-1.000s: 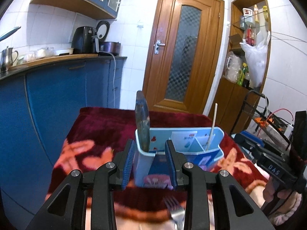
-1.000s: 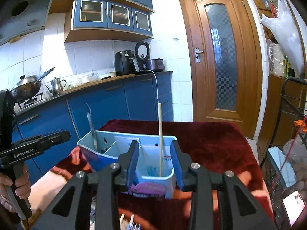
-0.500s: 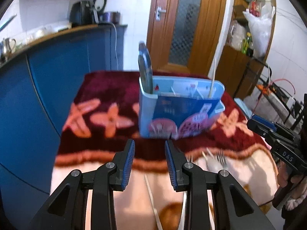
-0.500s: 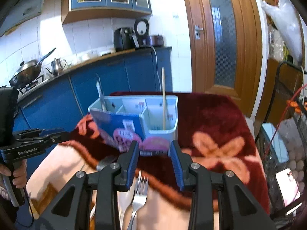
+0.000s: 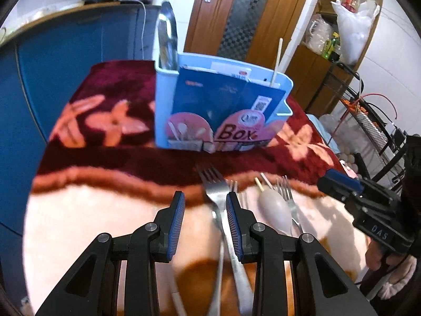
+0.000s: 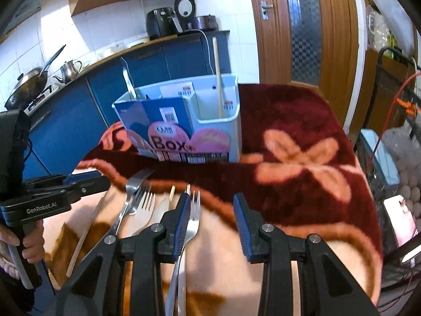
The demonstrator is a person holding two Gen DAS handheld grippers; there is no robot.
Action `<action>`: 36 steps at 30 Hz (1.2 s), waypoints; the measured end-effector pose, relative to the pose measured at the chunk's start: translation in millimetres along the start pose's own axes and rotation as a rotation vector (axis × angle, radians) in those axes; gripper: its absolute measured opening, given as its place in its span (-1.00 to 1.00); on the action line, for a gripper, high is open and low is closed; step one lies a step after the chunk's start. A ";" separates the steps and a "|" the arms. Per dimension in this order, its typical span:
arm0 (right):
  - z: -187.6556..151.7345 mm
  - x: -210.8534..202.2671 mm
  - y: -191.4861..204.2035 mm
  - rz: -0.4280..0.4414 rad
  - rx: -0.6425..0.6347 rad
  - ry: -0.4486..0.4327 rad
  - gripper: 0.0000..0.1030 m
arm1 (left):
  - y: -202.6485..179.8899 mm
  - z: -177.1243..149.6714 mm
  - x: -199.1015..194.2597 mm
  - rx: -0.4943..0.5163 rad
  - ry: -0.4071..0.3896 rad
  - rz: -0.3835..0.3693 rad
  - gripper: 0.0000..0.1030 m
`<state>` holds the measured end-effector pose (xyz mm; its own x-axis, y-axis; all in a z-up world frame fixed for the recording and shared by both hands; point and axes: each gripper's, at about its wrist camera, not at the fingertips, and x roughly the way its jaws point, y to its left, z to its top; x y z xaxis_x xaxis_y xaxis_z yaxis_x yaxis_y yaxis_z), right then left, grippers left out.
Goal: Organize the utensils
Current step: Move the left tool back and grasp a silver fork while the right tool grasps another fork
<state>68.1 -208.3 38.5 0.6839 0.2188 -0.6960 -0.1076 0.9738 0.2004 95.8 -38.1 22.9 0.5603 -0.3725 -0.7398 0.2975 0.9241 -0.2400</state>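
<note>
Here a light-blue utensil box [image 5: 163, 100] with a dark-blue and pink label stands upright on the dark red part of a flowered blanket [image 5: 110, 121] that covers the worktop. In its left end compartment stands a metal utensil [image 5: 167, 39], handle up; whether it is a spoon or a knife is unclear. A single wooden chopstick [image 6: 217, 73] stands in the right end compartment, leaning slightly.

Nearer the cameras, on the pale part of the blanket, lies a loose cluster of cutlery. In the left wrist view a fork [image 5: 214, 184] lies with its tines toward the box, its handle passing under the right finger of the left gripper [image 5: 205, 212]. Just to its right are a pale spoon [image 5: 275, 208], another fork [image 5: 285, 189] and a chopstick tip [image 5: 258, 183]. The left gripper's jaws are spread partway, with nothing pinched; the blanket shows between them.

In the right wrist view the right gripper [image 6: 211, 216] also has its jaws parted, gripping nothing. A fork [image 6: 194, 210] lies just beside its left finger, partly hidden by it; whether they touch is unclear. Further left lie two more forks [image 6: 136, 184] overlapping, and a long chopstick [image 6: 84, 234]. A hand [image 6: 29, 245] holds the left gripper's handle at the frame's left edge.
</note>
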 end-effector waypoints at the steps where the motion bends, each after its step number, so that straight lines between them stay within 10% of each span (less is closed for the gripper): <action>1: -1.6 0.8 -0.9 0.004 0.004 0.005 -0.28 | -0.6 -0.2 2.7 -0.004 0.005 -0.004 -0.36; 22: -13.9 7.9 -15.9 0.025 0.035 0.042 -0.28 | 2.7 9.7 46.5 -0.101 0.077 -0.085 -0.51; 36: -13.6 7.4 -8.8 0.040 0.017 0.045 -0.28 | 14.5 3.1 19.4 -0.131 -0.010 -0.092 -0.52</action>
<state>64.4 -214.4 22.2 0.6464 0.2605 -0.7171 -0.1214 0.9631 0.2404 113.3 -32.2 7.0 0.5430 -0.4562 -0.7050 0.2445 0.8891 -0.3870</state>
